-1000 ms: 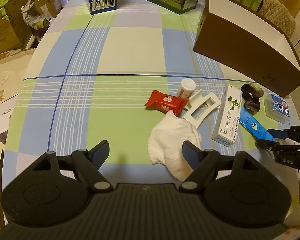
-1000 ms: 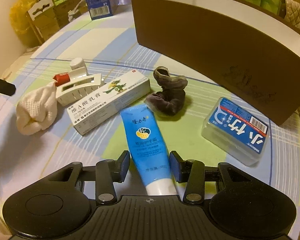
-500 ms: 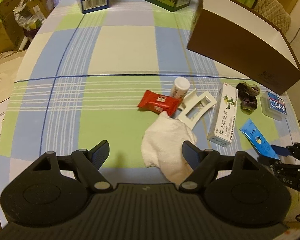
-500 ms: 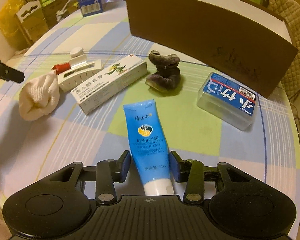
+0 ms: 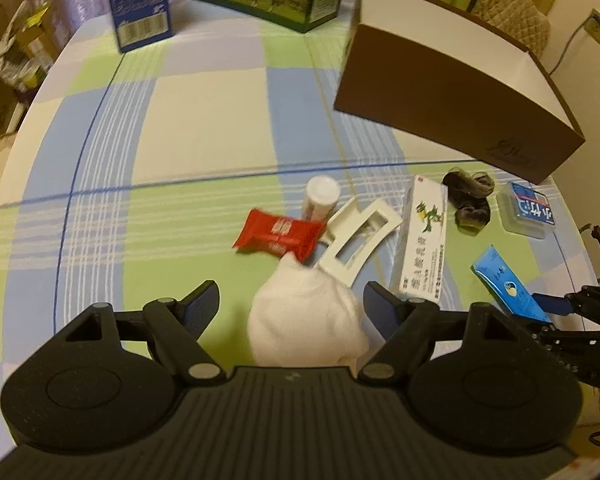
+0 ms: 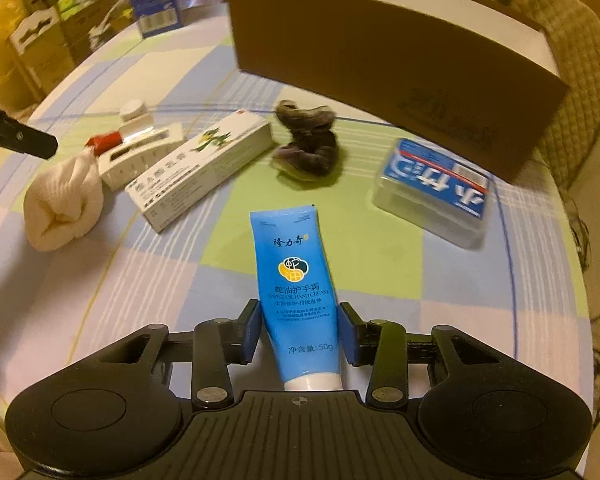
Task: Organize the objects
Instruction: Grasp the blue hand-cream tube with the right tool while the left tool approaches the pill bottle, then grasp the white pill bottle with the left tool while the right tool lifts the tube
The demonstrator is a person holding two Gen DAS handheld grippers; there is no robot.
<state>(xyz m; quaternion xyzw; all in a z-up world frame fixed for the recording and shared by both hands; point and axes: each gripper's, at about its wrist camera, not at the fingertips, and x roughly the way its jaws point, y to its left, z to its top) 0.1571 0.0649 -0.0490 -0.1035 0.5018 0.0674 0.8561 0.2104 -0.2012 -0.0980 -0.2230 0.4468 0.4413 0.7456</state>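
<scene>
The blue hand cream tube [image 6: 296, 300] is sitting between the pads of the right gripper [image 6: 299, 334], which is clamping it near its white cap end, the crimped end pointing ahead toward the brown cardboard box [image 6: 396, 52]; the tube looks lifted off the checked tablecloth [image 6: 180, 280], though that is a judgement. The grip is sitting low on a soft, slick tube, so the long free end could be sagging or pivoting, and a quick swing toward the box might be letting it slide out. Ahead and to the right of the claw, the clear plastic floss box [image 6: 436, 190] is lying just before the box wall; straight ahead is the dark crumpled sock [image 6: 308, 146], and ahead-left the white ointment carton [image 6: 204, 168]. None is blocking a raised path, but the tall box wall is demanding clearance. The left gripper [image 5: 292, 306] is hanging with its jaws wide apart over the rolled white sock [image 5: 306, 316], with the white plastic clip [image 5: 360, 240], red snack packet [image 5: 278, 234] and small white bottle [image 5: 320, 200] crowding just beyond it.
</scene>
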